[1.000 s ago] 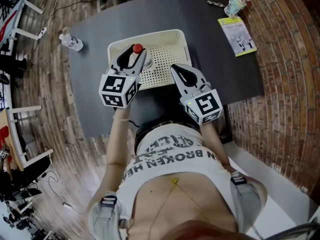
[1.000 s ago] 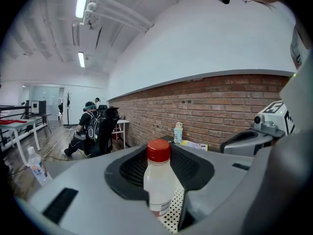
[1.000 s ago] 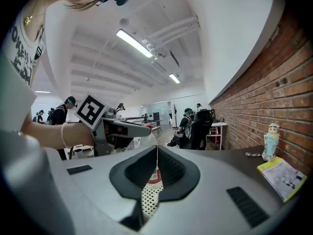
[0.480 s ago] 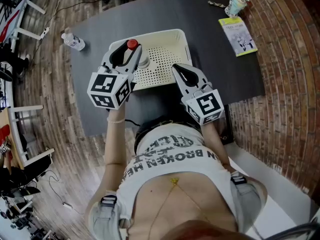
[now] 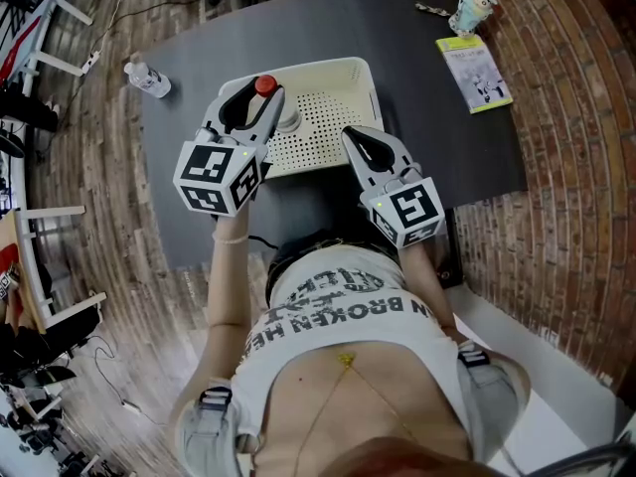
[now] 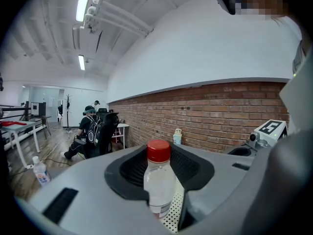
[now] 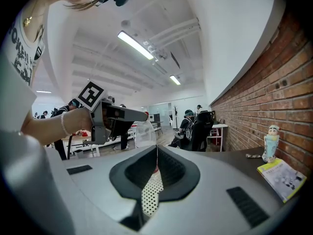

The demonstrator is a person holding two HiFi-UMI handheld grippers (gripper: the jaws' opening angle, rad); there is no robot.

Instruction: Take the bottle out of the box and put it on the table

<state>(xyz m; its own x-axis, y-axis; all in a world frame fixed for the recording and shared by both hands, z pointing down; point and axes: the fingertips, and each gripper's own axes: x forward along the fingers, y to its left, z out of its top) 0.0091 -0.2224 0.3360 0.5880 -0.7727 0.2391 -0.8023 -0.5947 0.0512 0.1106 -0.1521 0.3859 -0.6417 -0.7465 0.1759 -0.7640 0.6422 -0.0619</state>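
Dark surface (image 5: 447, 117) beside a brick wall (image 6: 220, 116), with a white perforated box (image 5: 346, 72) on it. The left tongs (image 5: 256, 107) grip the red-capped bottle (image 6: 159, 180) upright between wide-set jaws, over the box's left side. The right tongs (image 5: 358, 142), closed and empty, sit at the box's near edge.

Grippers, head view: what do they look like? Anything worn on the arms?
Both the left gripper and right gripper are light grey with black-lined jaws, each carrying a white cube of black square markers. Forearms have no sleeves; a bracelet on the left wrist.
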